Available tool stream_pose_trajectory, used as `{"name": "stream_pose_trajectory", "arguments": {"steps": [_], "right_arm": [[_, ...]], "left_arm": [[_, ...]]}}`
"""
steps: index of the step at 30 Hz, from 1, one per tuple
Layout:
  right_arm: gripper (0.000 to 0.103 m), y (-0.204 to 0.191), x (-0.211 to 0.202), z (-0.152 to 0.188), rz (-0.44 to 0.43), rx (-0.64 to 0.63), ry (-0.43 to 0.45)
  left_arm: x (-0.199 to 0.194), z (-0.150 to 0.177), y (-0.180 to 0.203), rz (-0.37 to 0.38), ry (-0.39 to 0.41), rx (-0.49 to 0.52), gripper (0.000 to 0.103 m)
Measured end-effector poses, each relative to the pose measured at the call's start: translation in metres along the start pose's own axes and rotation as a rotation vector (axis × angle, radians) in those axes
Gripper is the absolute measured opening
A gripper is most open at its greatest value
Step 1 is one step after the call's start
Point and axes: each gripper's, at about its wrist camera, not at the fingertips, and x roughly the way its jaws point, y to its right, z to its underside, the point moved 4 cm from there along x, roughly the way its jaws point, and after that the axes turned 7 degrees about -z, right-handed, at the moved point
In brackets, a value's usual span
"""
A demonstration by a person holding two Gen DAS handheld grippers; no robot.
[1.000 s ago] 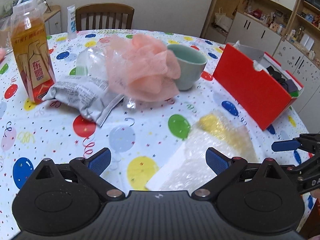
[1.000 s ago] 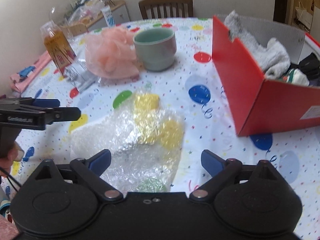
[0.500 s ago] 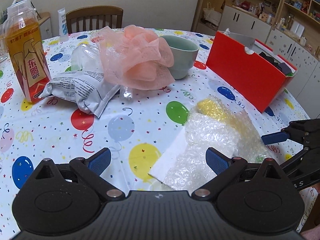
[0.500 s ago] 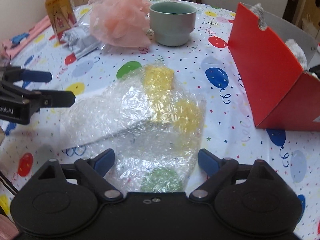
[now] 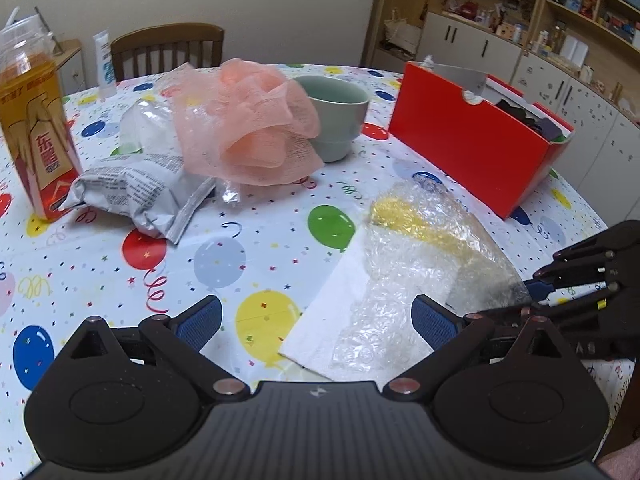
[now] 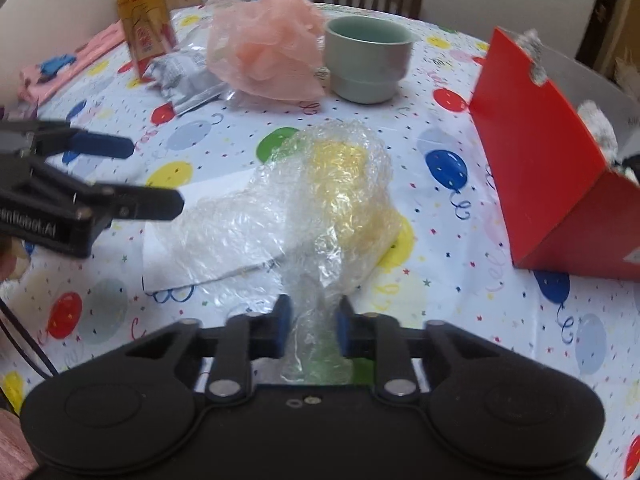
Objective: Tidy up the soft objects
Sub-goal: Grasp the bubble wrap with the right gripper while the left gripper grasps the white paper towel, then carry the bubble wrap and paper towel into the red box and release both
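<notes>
A clear bubble wrap sheet (image 6: 304,208) lies crumpled on the balloon tablecloth, over a white paper. My right gripper (image 6: 314,326) is shut on its near edge, which bunches up between the blue pads. The wrap also shows in the left wrist view (image 5: 416,264), with the right gripper (image 5: 540,290) at its right edge. My left gripper (image 5: 316,318) is open and empty, just left of the wrap. A pink mesh bath pouf (image 5: 248,124) sits further back. A red box (image 6: 548,152) with soft items inside stands at the right.
A pale green cup (image 5: 336,116) stands beside the pouf. A silver snack bag (image 5: 144,192) and an orange drink bottle (image 5: 32,120) are at the left. A wooden chair (image 5: 166,48) stands behind the table. Cabinets line the right wall.
My right gripper has closed from open onto the near edge of the bubble wrap, bunching it up. My left gripper stayed open beside the wrap.
</notes>
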Motion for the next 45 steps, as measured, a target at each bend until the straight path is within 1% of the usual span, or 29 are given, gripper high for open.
{"name": "stream_pose_trajectory", "arguments": {"steps": [3, 8, 12, 16, 17, 20, 22, 24, 25, 26, 27, 28, 29, 30, 32, 36, 40, 45], "right_arm": [[0.016, 0.010, -0.004, 0.000, -0.023, 0.062, 0.010], [0.014, 0.029, -0.014, 0.003, 0.012, 0.117, 0.035], [0.014, 0.045, -0.019, 0.008, 0.019, 0.178, 0.040], [0.014, 0.051, -0.025, 0.011, 0.026, 0.201, 0.051], [0.014, 0.053, -0.027, 0.011, 0.030, 0.203, 0.056], [0.014, 0.059, -0.033, 0.013, 0.041, 0.215, 0.072], [0.014, 0.064, -0.036, 0.015, 0.040, 0.228, 0.076], [0.014, 0.067, -0.038, 0.017, 0.037, 0.235, 0.078], [0.014, 0.068, -0.040, 0.018, 0.035, 0.236, 0.079], [0.014, 0.068, -0.041, 0.018, 0.032, 0.236, 0.081], [0.014, 0.069, -0.042, 0.019, 0.028, 0.236, 0.082], [0.014, 0.068, -0.043, 0.019, 0.024, 0.237, 0.083], [0.014, 0.069, -0.044, 0.019, 0.020, 0.238, 0.084], [0.014, 0.069, -0.045, 0.019, 0.014, 0.239, 0.086], [0.013, 0.069, -0.048, 0.018, 0.004, 0.239, 0.090], [0.013, 0.071, -0.059, 0.015, -0.030, 0.245, 0.112], [0.013, 0.077, -0.072, 0.012, -0.063, 0.259, 0.134], [0.013, 0.086, -0.099, 0.003, -0.100, 0.249, 0.182]], "left_arm": [[0.003, 0.001, 0.007, 0.009, -0.007, 0.032, 0.102], [0.016, 0.006, 0.023, 0.013, -0.024, 0.092, 0.102], [0.024, 0.007, 0.036, -0.005, -0.023, 0.153, 0.101], [0.028, 0.009, 0.040, -0.034, -0.028, 0.175, 0.100], [0.030, 0.010, 0.041, -0.037, -0.034, 0.179, 0.094], [0.029, 0.011, 0.043, -0.033, -0.037, 0.179, 0.087], [0.027, 0.010, 0.046, -0.032, -0.034, 0.186, 0.080], [0.025, 0.010, 0.050, -0.021, -0.034, 0.188, 0.064], [0.023, 0.010, 0.053, -0.017, -0.032, 0.195, 0.060], [0.022, 0.010, 0.056, -0.013, -0.030, 0.200, 0.052], [0.022, 0.010, 0.058, -0.010, -0.030, 0.199, 0.048], [0.023, 0.009, 0.060, -0.009, -0.031, 0.197, 0.038], [0.022, 0.008, 0.062, -0.009, -0.033, 0.194, 0.030], [0.022, 0.008, 0.062, -0.012, -0.037, 0.185, 0.024], [0.022, 0.005, 0.061, -0.019, -0.043, 0.159, 0.017], [0.014, 0.000, 0.060, -0.022, -0.031, 0.117, 0.013], [0.003, -0.008, 0.061, -0.025, -0.021, 0.059, 0.013], [-0.016, -0.028, 0.062, -0.033, 0.005, -0.013, 0.013]]}}
